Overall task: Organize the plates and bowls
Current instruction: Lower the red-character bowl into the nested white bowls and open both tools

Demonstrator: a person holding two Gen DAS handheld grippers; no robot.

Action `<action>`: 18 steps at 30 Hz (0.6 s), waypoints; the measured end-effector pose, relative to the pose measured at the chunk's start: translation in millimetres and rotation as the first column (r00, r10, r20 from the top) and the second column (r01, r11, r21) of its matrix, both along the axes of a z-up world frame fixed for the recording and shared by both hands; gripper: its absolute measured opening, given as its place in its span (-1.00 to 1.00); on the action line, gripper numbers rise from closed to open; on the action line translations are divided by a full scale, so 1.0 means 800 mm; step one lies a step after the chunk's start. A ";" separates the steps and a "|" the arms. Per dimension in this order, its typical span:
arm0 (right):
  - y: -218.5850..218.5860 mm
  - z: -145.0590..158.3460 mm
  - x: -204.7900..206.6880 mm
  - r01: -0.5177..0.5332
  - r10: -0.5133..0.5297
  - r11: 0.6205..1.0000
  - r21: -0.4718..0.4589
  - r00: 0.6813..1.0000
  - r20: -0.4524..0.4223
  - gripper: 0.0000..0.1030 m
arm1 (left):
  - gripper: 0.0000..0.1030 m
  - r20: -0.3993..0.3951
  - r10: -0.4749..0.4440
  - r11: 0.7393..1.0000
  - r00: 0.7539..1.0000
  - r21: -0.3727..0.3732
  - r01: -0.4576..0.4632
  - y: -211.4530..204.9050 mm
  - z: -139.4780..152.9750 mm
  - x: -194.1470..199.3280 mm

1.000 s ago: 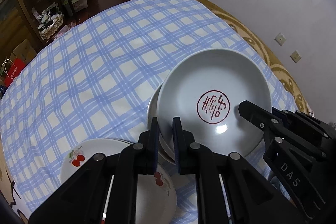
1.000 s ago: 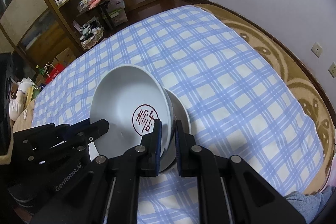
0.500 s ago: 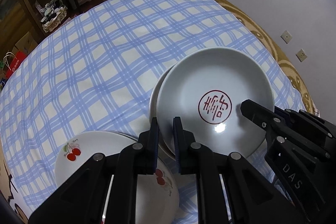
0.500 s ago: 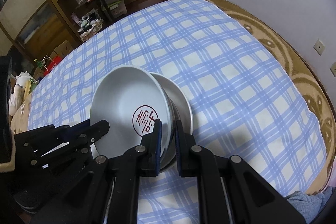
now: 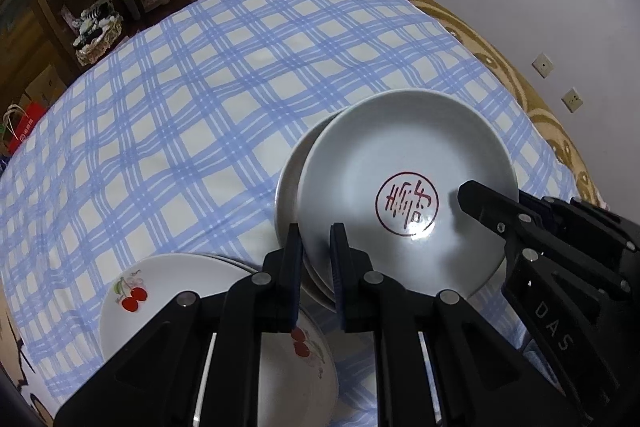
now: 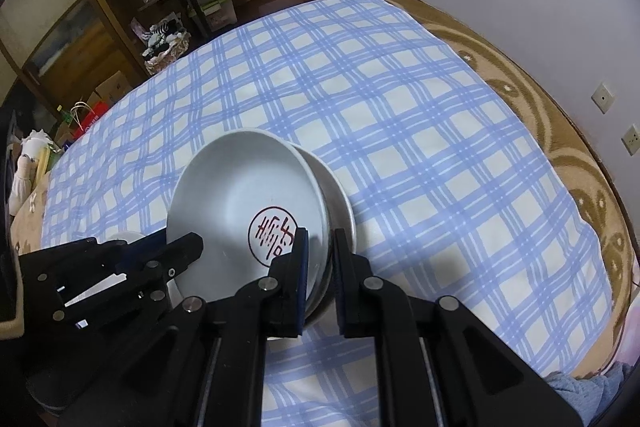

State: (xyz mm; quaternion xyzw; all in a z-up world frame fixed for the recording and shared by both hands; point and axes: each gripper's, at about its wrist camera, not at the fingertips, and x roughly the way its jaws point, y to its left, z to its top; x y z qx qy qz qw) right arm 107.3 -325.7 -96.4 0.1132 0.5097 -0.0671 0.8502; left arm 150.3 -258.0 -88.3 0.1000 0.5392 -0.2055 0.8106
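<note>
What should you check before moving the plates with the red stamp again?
1. Left gripper clamped on the stamped plates' near rim: ok.
2. Right gripper clamped on the opposite rim: ok.
3. Stamped plates sitting squarely on each other: not ok, the lower plate pokes out sideways.
4. Cherry plates out of the way: cannot tell, very close.
5. Checked cloth beyond free for setting down: ok.

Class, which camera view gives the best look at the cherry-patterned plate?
The left wrist view: the cherry plate lies in the foreground, cherries plain, partly behind the left gripper. The right wrist view shows only a white sliver of it.
</note>
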 end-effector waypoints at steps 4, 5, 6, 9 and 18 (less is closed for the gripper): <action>0.000 0.004 0.000 -0.002 0.003 1.000 -0.027 1.000 0.007 -0.80 | -0.75 0.018 -0.010 1.000 1.000 0.020 0.010 0.000 -0.004 -0.003; -0.004 0.006 0.000 0.005 -0.005 1.000 -0.005 1.000 0.012 -0.80 | -0.75 0.024 -0.012 1.000 1.000 0.020 0.012 0.000 -0.003 -0.004; -0.005 0.006 -0.001 0.012 -0.012 1.000 0.010 1.000 0.013 -0.80 | -0.75 0.028 -0.015 1.000 1.000 0.023 0.014 0.000 -0.002 -0.004; -0.008 0.004 0.000 0.016 -0.016 1.000 0.019 1.000 0.005 -0.80 | -0.75 0.024 -0.018 1.000 1.000 0.021 0.017 0.001 -0.001 -0.004; -0.020 0.020 -0.012 0.037 -0.039 0.998 0.043 0.997 0.060 -0.80 | -0.65 0.054 -0.015 1.000 0.998 -0.024 0.017 0.011 0.023 -0.003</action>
